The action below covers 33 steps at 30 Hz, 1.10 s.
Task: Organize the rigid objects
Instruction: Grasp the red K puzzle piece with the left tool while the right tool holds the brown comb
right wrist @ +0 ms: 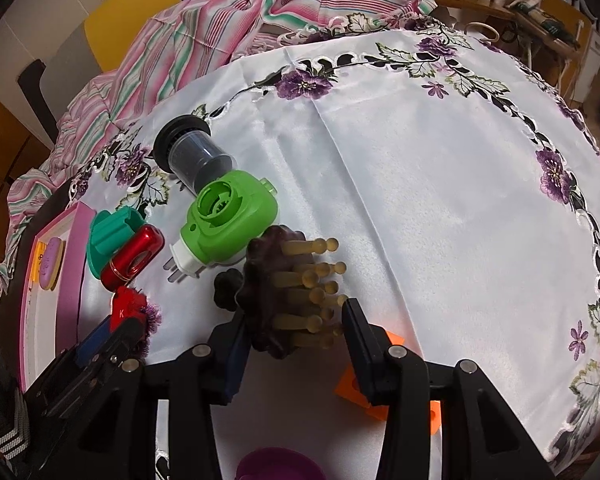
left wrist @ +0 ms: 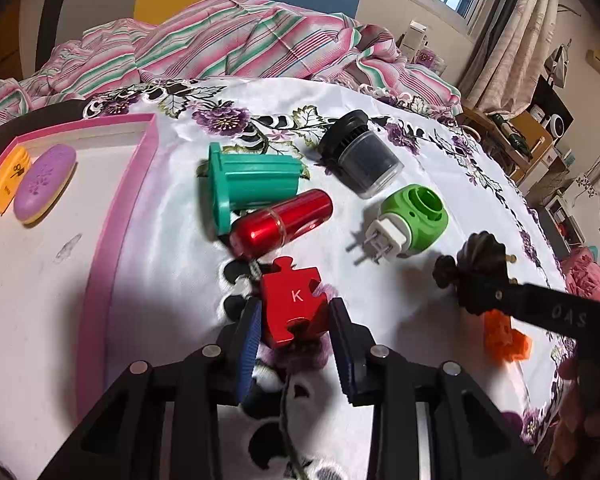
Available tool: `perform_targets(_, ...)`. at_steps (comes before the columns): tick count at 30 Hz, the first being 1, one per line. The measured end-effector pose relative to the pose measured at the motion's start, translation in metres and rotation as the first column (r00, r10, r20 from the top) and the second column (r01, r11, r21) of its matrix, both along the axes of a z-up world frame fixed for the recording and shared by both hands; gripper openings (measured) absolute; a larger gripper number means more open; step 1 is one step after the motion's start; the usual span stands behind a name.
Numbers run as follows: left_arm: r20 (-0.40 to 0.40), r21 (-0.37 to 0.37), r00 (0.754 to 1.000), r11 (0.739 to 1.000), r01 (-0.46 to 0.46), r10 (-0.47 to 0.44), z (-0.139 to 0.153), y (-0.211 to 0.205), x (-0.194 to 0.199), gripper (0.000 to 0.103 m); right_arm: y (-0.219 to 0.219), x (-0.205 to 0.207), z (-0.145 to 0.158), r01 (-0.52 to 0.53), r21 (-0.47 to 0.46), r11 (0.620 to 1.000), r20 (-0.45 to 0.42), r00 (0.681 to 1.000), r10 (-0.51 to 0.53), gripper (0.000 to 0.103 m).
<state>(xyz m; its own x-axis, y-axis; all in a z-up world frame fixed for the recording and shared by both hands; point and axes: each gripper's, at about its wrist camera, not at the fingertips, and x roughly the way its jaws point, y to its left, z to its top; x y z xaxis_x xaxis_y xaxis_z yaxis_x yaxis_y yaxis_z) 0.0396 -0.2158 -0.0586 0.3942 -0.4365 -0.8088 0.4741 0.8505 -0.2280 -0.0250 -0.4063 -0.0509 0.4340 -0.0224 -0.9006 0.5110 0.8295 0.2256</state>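
A red jigsaw-shaped block marked K (left wrist: 292, 300) lies on the white flowered tablecloth. My left gripper (left wrist: 294, 320) is shut on it, a blue pad against each side. The same block (right wrist: 122, 308) shows at the lower left of the right wrist view. My right gripper (right wrist: 294, 324) is shut on a dark brown massage brush (right wrist: 268, 300): one pad is on its back, the other on the tips of its tan pegs. The brush (left wrist: 480, 264) hangs over the cloth on the right of the left wrist view.
Beyond the block lie a red metal cylinder (left wrist: 284, 220), a teal holder (left wrist: 252, 188), a black-capped clear jar (left wrist: 360, 160) and a green plug-in device (left wrist: 412, 216). An orange piece (left wrist: 504, 340) lies under the brush. The pink-rimmed tray (left wrist: 112, 220) on the left holds a purple oval (left wrist: 44, 184) and a yellow tile (left wrist: 8, 180).
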Motion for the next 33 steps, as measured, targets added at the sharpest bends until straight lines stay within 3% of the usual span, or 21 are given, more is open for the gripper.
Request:
perform_targets(8,-0.012,-0.055,1.0,0.998,-0.006,0.005,0.011,0.022,-0.009,0.033,0.0,0.001,0.0,-0.005,0.003,1.0,0.007,1.0,0.005,0.044)
perform_targets(20,0.052,-0.12,0.999,0.993,0.005,0.001,0.054,0.049,-0.012,0.033,0.002,0.001,0.0,-0.015,0.007,1.0,0.014,1.0,0.015,0.044)
perform_targets(26,0.076,-0.113,0.997,0.993,-0.024,0.033,0.068,0.068,0.008,0.033,0.003,0.002,0.0,-0.014,0.01,1.0,0.015,1.0,0.014,0.045)
perform_targets(33,0.072,-0.092,0.995,0.994,-0.066,0.073,0.064,0.085,0.029,0.033,0.003,0.003,0.0,-0.019,0.003,1.0,0.012,1.0,0.019,0.045)
